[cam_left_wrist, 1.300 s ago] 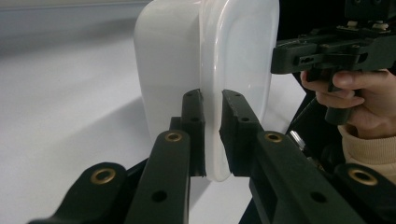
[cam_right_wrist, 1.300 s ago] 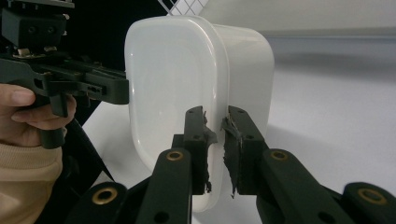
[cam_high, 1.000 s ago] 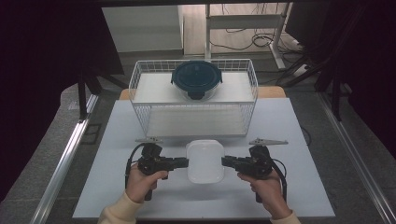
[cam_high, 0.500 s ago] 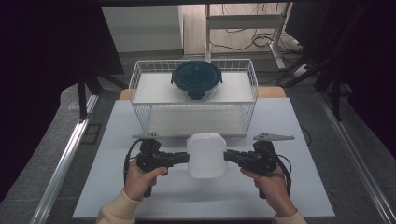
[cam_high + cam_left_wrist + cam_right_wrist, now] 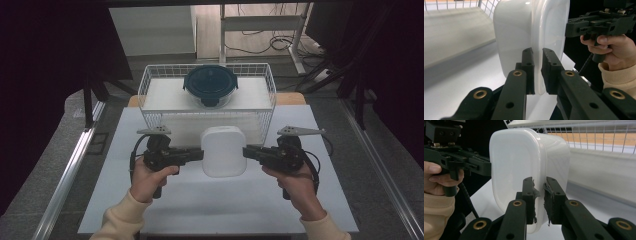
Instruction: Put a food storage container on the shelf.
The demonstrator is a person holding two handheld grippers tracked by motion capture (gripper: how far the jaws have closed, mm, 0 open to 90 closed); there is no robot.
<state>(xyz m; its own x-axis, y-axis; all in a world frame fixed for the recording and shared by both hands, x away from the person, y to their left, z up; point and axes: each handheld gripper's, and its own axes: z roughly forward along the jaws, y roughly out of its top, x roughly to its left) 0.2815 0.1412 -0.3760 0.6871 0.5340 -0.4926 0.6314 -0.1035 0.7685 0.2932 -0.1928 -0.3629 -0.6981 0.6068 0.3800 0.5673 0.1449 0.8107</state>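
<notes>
**A:** Moved since a second ago: white lidded container (image 5: 223, 151) was flat on the white table (image 5: 200, 210) between the grippers; now it's lifted and tipped, one broad face toward the high camera. Half a second ago it was already up, now a bit closer to the wire basket (image 5: 150, 85).

**B:** Grip state?

**A:** Both clamped on it. Left gripper (image 5: 199, 154) pinches the lid rim at the container's left edge; in the left gripper view (image 5: 537, 72) the rim sits between the two black jaws. Right gripper (image 5: 246, 151) has the opposite edge, same rim pinch in its own view (image 5: 539, 200).

**B:** Hand pose?

**A:** Left hand (image 5: 148, 176) and right hand (image 5: 296, 181) come in from the bottom, cream sleeves, grippers level and pointing inward at each other.

**B:** Where's the container?

**A:** Held between the grippers, just in front of the basket's near wall. Dark round lidded container (image 5: 210, 84) sits inside the basket, unchanged.
</notes>
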